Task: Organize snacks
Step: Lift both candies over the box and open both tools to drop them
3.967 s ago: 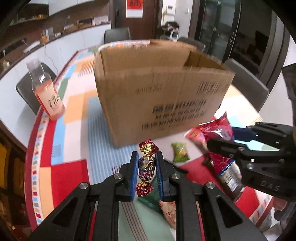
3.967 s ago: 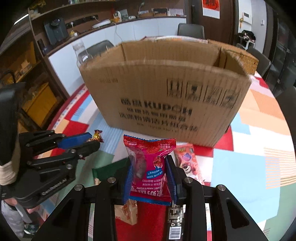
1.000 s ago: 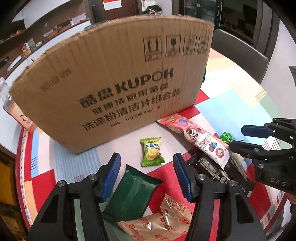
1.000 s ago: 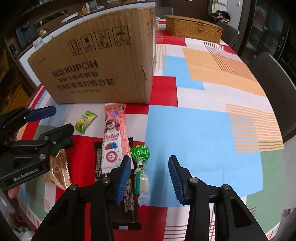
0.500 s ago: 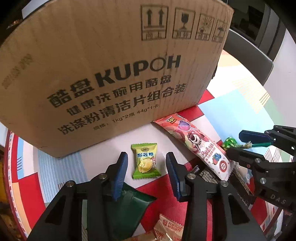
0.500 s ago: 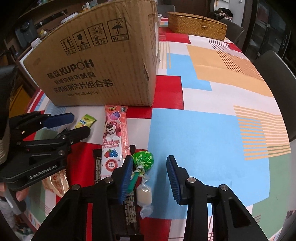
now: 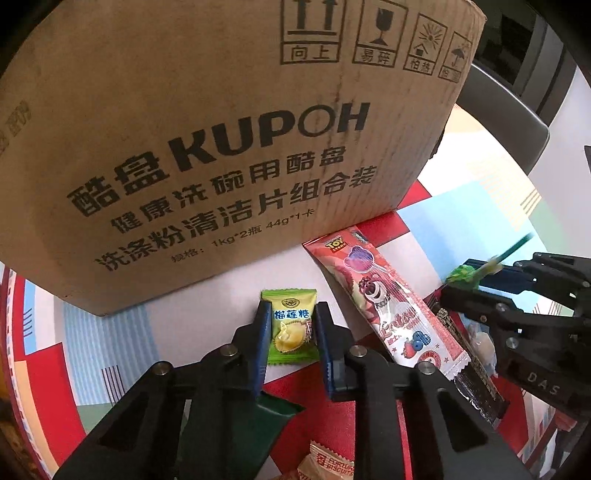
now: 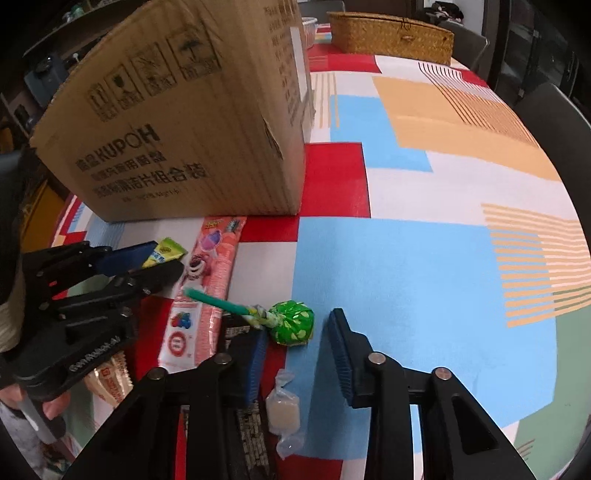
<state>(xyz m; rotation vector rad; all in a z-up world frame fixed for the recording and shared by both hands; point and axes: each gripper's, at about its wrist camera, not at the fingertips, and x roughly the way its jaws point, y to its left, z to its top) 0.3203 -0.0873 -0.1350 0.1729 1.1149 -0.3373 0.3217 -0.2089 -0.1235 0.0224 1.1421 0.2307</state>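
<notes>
A large cardboard box (image 7: 221,129) stands on the table; it also shows in the right wrist view (image 8: 192,129). My left gripper (image 7: 290,325) has its blue pads on either side of a green durian candy (image 7: 291,325) lying flat on the cloth; the jaws are closing around it. My right gripper (image 8: 299,343) is open around a green lollipop (image 8: 291,323), whose stick points left. A pink Toy Story snack bar (image 7: 391,310) lies between the two grippers.
A dark green packet (image 7: 269,424), a fortune biscuit pack (image 7: 328,465), a dark bar (image 8: 251,424) and a clear-wrapped white candy (image 8: 282,406) lie near the front edge. A wicker basket (image 8: 391,31) stands at the far end. Chairs surround the table.
Both grippers dropped their earlier snacks and came down to the table. The left jaws have narrowed around the durian candy. The right gripper has moved up to the lollipop.
</notes>
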